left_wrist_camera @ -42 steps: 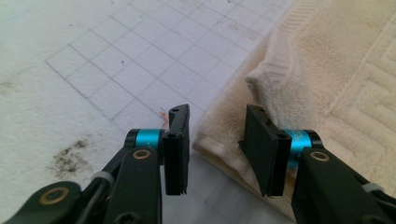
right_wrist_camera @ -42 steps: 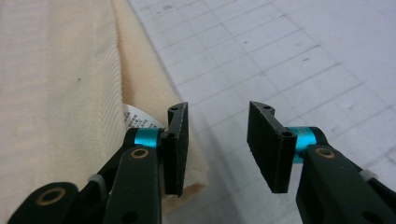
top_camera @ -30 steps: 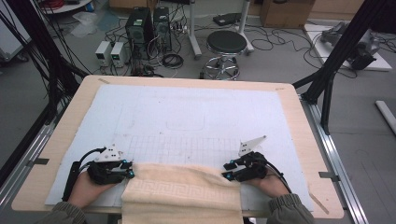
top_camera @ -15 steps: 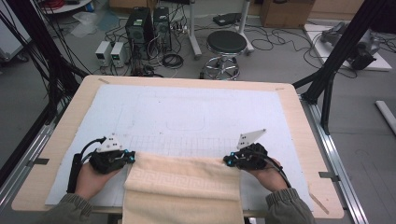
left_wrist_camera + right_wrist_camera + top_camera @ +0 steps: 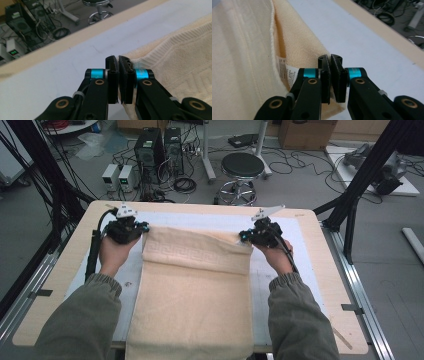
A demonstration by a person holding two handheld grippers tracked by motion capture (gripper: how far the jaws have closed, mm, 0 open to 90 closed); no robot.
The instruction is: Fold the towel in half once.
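Note:
A cream towel (image 5: 192,290) with a key-pattern band lies lengthwise on the white mat, its near end hanging over the table's front edge. My left gripper (image 5: 142,228) is shut on the towel's far left corner (image 5: 140,58), jaws pressed together on the cloth. My right gripper (image 5: 243,237) is shut on the far right corner (image 5: 312,53), where the towel folds over and a white care label (image 5: 284,71) shows. Both corners sit at the far part of the table. Hands and green sleeves reach along either side of the towel.
The white mat (image 5: 300,235) covers a wooden table (image 5: 60,285). Beyond the far edge stand a black stool (image 5: 242,167), computer towers (image 5: 155,145), small power supplies (image 5: 120,175) and loose cables. Black frame posts (image 5: 360,185) flank the table.
Both grippers have moved from the table's near edge to its far part, drawing the towel's end with them, so the towel now lies spread along the table.

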